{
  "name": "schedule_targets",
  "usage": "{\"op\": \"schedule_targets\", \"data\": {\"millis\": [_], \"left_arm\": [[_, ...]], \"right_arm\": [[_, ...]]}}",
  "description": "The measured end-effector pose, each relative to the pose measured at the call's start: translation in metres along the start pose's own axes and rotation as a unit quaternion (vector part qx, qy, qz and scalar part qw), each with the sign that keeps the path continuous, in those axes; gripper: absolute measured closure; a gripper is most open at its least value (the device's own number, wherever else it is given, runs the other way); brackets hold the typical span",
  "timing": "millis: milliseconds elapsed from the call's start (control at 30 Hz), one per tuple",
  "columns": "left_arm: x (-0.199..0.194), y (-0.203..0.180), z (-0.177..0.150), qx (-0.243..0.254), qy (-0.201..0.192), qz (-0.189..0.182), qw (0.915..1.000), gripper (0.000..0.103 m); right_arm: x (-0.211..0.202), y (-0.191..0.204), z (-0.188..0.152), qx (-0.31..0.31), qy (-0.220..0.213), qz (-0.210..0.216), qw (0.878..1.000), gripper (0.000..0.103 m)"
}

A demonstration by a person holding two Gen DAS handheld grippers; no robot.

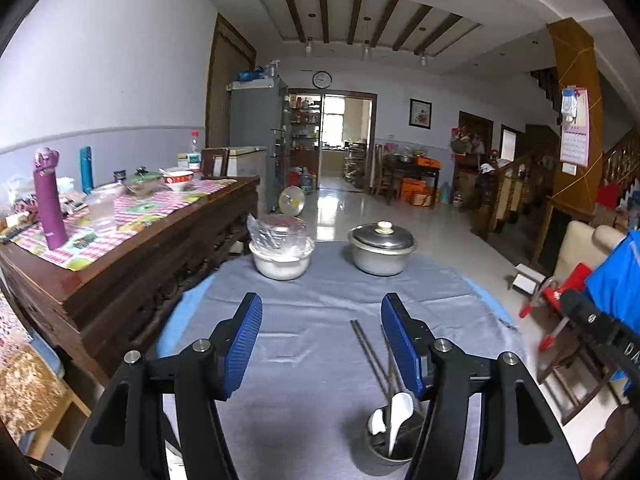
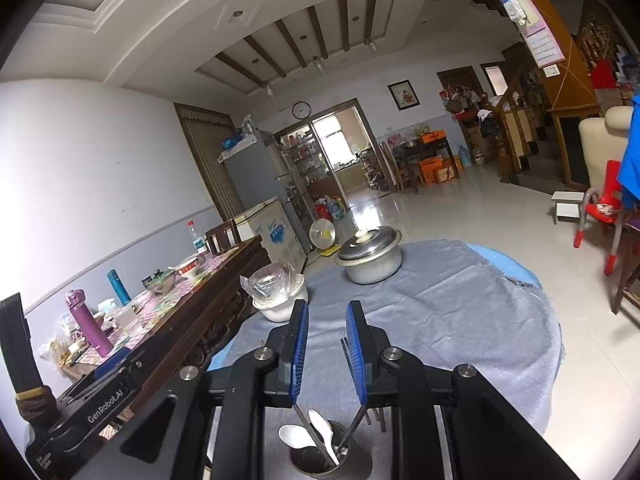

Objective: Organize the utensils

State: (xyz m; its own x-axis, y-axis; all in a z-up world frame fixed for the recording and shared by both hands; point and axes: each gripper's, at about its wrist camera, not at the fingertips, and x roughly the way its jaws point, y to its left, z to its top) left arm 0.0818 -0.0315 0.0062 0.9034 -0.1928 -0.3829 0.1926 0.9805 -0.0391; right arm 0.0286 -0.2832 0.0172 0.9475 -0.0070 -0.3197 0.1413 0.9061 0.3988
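A steel cup (image 1: 390, 450) stands on the grey cloth near the table's front edge. It holds two white spoons (image 1: 400, 410) and metal chopsticks (image 1: 366, 350) that lean away from me. My left gripper (image 1: 321, 300) is open wide above the cloth; the chopsticks run just inside its right finger (image 1: 402, 344), and nothing is pressed. In the right wrist view the same cup (image 2: 320, 462), with its spoons (image 2: 325, 436), sits directly below my right gripper (image 2: 327, 306). Its jaws stand a narrow gap apart with only cloth showing between them. Chopsticks (image 2: 310, 428) pass behind the fingers.
A lidded steel pot (image 1: 382, 248) and a white bowl under plastic wrap (image 1: 280, 254) stand at the far side of the round table (image 1: 320, 280). A wooden sideboard (image 1: 132, 264) crowded with bottles runs along the left. A red chair (image 1: 556, 300) stands to the right.
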Motion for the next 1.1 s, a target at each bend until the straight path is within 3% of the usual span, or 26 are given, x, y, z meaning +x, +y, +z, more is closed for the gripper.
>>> {"op": "schedule_targets", "data": {"millis": [667, 767, 1100], "left_arm": [[-0.024, 0.016, 0.003, 0.036, -0.018, 0.075, 0.9964, 0.031], [-0.025, 0.016, 0.002, 0.045, -0.019, 0.087, 0.995, 0.031], [-0.016, 0.016, -0.003, 0.058, 0.002, 0.096, 0.9937, 0.029]], "right_arm": [[-0.012, 0.016, 0.002, -0.018, 0.0, 0.004, 1.0, 0.081], [-0.013, 0.013, 0.002, -0.014, -0.003, 0.001, 1.0, 0.078], [-0.013, 0.002, 0.005, -0.001, -0.007, -0.013, 1.0, 0.074]]}}
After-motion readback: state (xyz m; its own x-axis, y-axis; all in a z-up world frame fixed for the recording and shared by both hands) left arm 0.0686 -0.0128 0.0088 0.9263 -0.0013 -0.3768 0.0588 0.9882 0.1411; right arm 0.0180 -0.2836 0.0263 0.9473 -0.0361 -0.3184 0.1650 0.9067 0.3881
